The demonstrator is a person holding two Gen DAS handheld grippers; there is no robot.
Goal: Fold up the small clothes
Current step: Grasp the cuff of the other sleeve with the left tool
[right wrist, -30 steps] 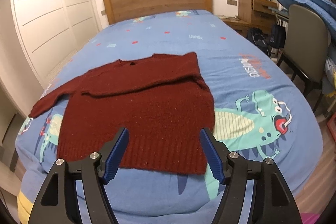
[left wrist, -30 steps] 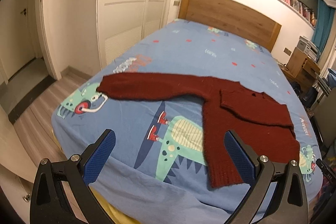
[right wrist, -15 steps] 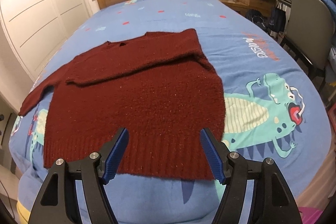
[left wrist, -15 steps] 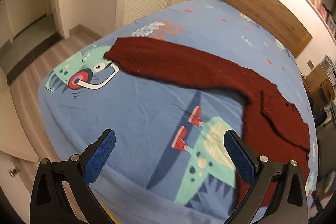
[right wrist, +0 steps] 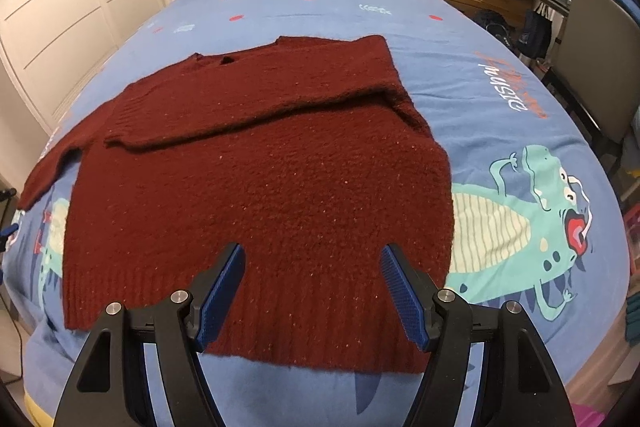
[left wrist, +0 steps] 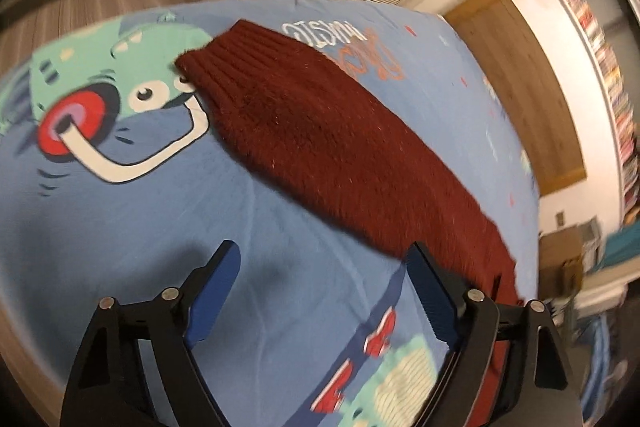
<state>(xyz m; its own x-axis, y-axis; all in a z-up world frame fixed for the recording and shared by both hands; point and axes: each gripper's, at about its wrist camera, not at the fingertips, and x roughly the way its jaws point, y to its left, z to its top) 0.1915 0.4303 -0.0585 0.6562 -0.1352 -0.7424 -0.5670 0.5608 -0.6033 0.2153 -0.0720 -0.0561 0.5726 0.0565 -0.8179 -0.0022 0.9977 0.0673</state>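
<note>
Sweater [right wrist: 256,167] lies flat, hem toward right hand-held gripper [right wrist: 312,259]; both hand-held grippers spread wide, holding nothing.

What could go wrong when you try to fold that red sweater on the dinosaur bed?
The sweater's hem lies right at the bed's near edge, so a tug by the open right tool might slide it off. The outstretched sleeve ends near the other edge, and the open left tool could pinch the sheet along with the fuzzy knit. The already folded sleeve may flop loose.
</note>
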